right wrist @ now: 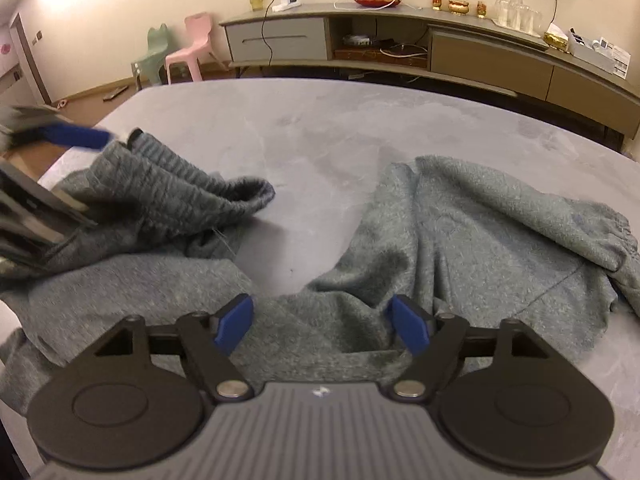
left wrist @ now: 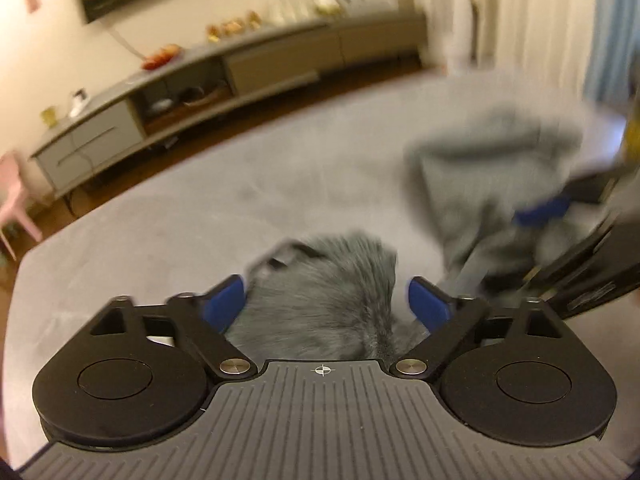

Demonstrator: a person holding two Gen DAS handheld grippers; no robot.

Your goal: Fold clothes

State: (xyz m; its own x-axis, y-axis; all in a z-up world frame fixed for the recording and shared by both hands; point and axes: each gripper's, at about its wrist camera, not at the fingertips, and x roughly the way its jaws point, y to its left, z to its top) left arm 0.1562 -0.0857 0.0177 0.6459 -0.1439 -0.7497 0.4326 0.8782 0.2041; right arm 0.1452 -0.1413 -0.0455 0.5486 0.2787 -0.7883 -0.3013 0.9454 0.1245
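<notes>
A grey knitted garment (right wrist: 480,232) lies crumpled on a grey velvety surface (right wrist: 320,128), with a ribbed part (right wrist: 172,192) raised at the left. My right gripper (right wrist: 322,320) hangs open just above the garment's near middle, with nothing pinched between its blue pads. In the left wrist view, which is blurred, my left gripper (left wrist: 326,304) stands open with a bunch of the grey fabric (left wrist: 320,292) lying between its fingers. The left gripper's blue finger (right wrist: 76,136) also shows beside the ribbed part. The right gripper's finger (left wrist: 542,210) hovers over the cloth at the right.
A long low sideboard (right wrist: 400,40) with glasses (right wrist: 516,12) and a fruit bowl (right wrist: 376,0) runs along the far wall. A pink chair (right wrist: 192,44) and a green chair (right wrist: 154,52) stand on the floor at the left. The surface's rounded far edge (right wrist: 280,82) faces the sideboard.
</notes>
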